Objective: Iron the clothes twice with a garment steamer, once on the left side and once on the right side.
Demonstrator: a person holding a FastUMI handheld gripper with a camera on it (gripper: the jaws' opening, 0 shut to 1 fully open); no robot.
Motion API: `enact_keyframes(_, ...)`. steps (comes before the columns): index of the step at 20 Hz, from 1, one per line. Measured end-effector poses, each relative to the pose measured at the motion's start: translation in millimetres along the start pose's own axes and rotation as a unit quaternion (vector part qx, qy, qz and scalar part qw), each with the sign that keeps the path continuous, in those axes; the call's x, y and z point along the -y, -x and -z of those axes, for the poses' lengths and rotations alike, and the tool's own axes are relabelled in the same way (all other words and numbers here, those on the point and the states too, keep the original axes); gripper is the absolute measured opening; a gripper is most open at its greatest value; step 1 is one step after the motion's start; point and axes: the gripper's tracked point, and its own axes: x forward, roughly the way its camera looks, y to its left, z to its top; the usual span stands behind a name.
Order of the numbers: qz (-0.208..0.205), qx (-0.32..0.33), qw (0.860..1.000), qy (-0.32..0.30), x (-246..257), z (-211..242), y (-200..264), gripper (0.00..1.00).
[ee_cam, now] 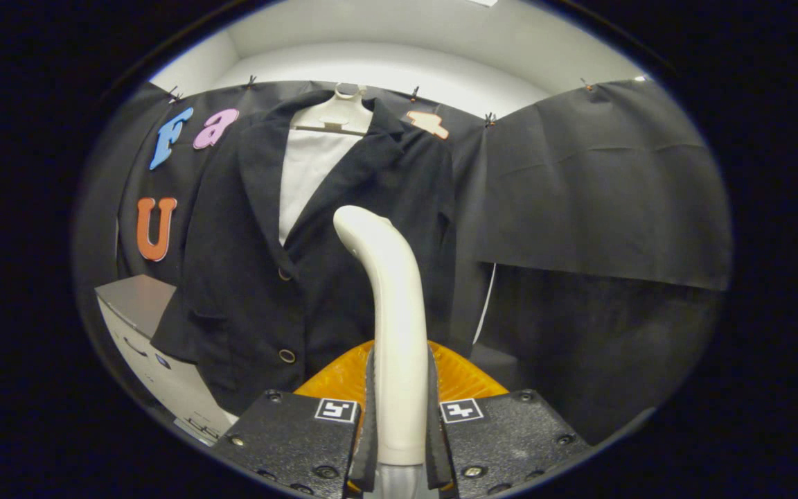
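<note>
Between the two fingers of our claw (400, 423) we see the garment steamer (392, 312), its pale handle standing upright. Both fingers (370, 416) press against the handle's lower part from left and right, so the claw is closed on the steamer and holds it firmly. From the grip the handle rises away from us and bends over to the left at its rounded top, which ends in front of the jacket's chest.

Beyond the fingers, behind the steamer, hangs the dark jacket (260, 277) on a pale hanger (337, 111), set against the black cloth wall (600, 187). We see the jacket's lapels open over a white panel (309, 173) at the neck, and two round buttons down its front, one near the middle (284, 274) and one lower (287, 355), both left of the steamer's handle. The steamer's head overlaps the jacket's right half as we look at it; we cannot tell whether it touches the fabric or hangs just ahead of it.

Just ahead of the fingers, low behind the handle, we see an orange ribbed object (458, 378) spreading to both sides of the steamer. To the far left, beside the jacket's lower hem, stands a grey and white box (143, 333). Above the cloth wall runs a white wall (399, 48).
</note>
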Motion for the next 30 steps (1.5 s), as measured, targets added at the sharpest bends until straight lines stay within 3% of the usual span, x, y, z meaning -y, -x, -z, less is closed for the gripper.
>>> enact_keyframes(15,-0.019,-0.078,0.996,0.036,-22,111,29,0.30)
enact_keyframes(30,-0.019,-0.197,0.977,0.078,-31,243,59,0.31)
